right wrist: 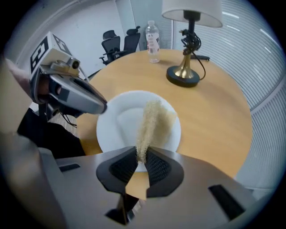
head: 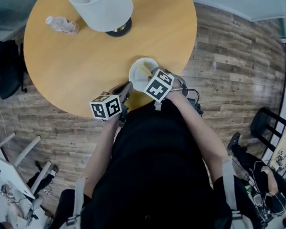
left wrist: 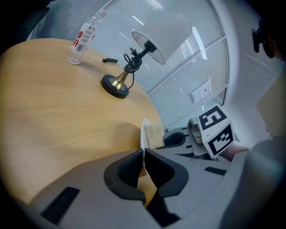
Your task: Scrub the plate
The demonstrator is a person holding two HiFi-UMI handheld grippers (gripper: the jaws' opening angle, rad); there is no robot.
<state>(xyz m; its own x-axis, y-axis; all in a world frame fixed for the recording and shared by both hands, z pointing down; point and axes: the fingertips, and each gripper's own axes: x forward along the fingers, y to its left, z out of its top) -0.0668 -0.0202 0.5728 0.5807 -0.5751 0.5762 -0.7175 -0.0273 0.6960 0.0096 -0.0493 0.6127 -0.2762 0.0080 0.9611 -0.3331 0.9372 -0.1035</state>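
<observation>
White round plate [right wrist: 123, 127] lying at round wooden table's [head: 78, 55] near edge, rim being pinched by left gripper [left wrist: 144, 154] sloping gently downward. Right gripper [right wrist: 142, 157] pointing steeply down, clamping beige scrubbing sponge [right wrist: 154, 118] just ahead, on plate's face.

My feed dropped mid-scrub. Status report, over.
Left hand-held gripper shut on plate rim. Right hand-held gripper shut on sponge, sponge against plate face. Lamp, bottle far side of table, nothing in the way.
</observation>
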